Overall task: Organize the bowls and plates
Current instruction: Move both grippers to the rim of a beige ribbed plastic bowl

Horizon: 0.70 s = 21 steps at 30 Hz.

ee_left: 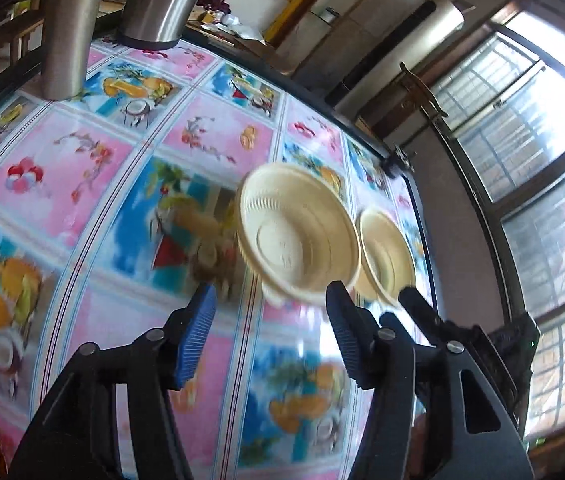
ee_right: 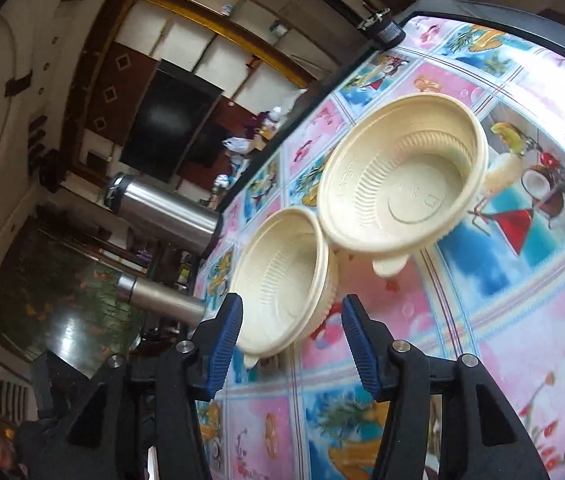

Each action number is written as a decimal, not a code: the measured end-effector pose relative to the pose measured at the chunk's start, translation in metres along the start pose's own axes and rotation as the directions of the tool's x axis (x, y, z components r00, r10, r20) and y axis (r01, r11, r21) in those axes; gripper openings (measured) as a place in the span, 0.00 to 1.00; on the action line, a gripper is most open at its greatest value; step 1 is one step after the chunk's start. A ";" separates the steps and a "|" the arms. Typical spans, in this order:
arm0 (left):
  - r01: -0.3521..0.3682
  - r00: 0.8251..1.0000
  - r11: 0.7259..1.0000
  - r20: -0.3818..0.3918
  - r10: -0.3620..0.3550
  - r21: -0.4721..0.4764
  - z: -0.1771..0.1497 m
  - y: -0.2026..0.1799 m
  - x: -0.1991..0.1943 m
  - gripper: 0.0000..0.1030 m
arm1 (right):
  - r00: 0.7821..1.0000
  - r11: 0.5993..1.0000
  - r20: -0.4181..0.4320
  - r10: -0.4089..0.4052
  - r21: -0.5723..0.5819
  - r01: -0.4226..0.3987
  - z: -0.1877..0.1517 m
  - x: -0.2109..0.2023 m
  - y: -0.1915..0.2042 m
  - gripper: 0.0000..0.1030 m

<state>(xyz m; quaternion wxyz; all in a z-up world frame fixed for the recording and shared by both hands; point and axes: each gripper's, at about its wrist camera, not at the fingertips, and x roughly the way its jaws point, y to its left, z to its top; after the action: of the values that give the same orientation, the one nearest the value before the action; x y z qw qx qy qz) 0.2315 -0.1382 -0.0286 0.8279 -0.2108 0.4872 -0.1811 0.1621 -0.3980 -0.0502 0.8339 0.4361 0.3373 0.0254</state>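
Two cream bowls on my counter [ee_left: 82,184], side by side, rims touching or just about. Both sit upright, mouths up; round, so no long axis, only a small tab at each rim. Larger bowl [ee_left: 298,236] has its tab toward 6 o'clock in the right wrist view. Smaller bowl [ee_left: 384,256] lies at 3 o'clock from the larger in the left wrist view, and at 7 o'clock from it in the right wrist view [ee_right: 282,280].

Count: two bowls, two steel flasks. Flasks stand at 11 o'clock in the left view, nearer flask [ee_left: 70,36] and second flask [ee_left: 162,4], well apart from the bowls.

My left tongs [ee_left: 270,332] hang wide, nothing between the blue pads, tilted down at the counter, right pad just under the larger bowl's near rim. My right tongs [ee_right: 290,344] also wide, holding nothing, framing the smaller bowl's near edge; cannot tell if the pads touch it. Right tongs also show at 4 o'clock in the left view.
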 end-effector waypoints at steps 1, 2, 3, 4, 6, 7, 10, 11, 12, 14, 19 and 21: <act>-0.002 1.000 1.000 -0.004 0.002 -0.012 0.006 0.001 0.006 0.55 | 0.999 0.999 -0.010 -0.030 0.015 0.030 0.006 0.006 0.000 0.53; 0.002 1.000 0.999 -0.009 -0.003 -0.033 0.012 0.003 0.012 0.55 | 0.998 0.998 -0.031 -0.046 0.035 0.047 0.012 0.013 -0.001 0.53; 0.010 1.000 0.999 -0.009 -0.011 -0.051 0.015 0.004 0.016 0.55 | 0.998 0.997 -0.046 -0.052 0.054 0.055 0.015 0.019 -0.003 0.53; 0.016 1.000 0.998 -0.008 -0.017 -0.067 0.019 0.006 0.022 0.55 | 0.996 0.995 -0.060 -0.066 0.071 0.071 0.018 0.025 -0.005 0.53; 0.012 1.000 0.996 -0.012 -0.013 -0.086 0.024 0.007 0.033 0.55 | 0.993 0.992 -0.077 -0.095 0.073 0.101 0.023 0.034 -0.005 0.53; 0.020 1.000 0.995 -0.015 -0.021 -0.094 0.025 0.008 0.039 0.55 | 0.991 0.992 -0.088 -0.106 0.066 0.111 0.022 0.038 -0.004 0.53; 0.029 0.999 0.992 -0.038 -0.034 -0.120 0.025 0.013 0.055 0.55 | 0.985 0.992 -0.132 -0.108 0.047 0.115 0.023 0.052 0.000 0.53; 0.035 0.998 0.991 -0.041 -0.041 -0.130 0.025 0.015 0.059 0.55 | 0.985 0.993 -0.142 -0.100 0.041 0.106 0.021 0.055 0.002 0.53; 0.045 0.998 0.990 -0.046 -0.051 -0.135 0.025 0.016 0.063 0.55 | 0.983 0.994 -0.153 -0.100 0.032 0.106 0.021 0.059 0.004 0.53; 0.052 0.996 0.989 -0.064 -0.061 -0.139 0.026 0.015 0.070 0.55 | 0.981 0.992 -0.156 -0.117 0.018 0.121 0.019 0.064 0.006 0.53; 0.074 0.994 0.992 -0.069 -0.081 -0.102 0.028 0.007 0.069 0.55 | 0.983 0.991 -0.133 -0.129 0.019 0.133 0.019 0.070 0.003 0.53; 0.081 0.993 0.992 -0.076 -0.089 -0.100 0.030 0.008 0.068 0.55 | 0.982 0.989 -0.120 -0.144 0.017 0.147 0.020 0.071 0.001 0.53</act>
<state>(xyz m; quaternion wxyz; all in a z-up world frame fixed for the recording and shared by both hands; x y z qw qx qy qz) 0.2902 -0.1599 -0.0693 0.7882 -0.2637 0.5186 -0.2008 0.2283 -0.3878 -0.0804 0.8063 0.4188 0.4175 -0.0143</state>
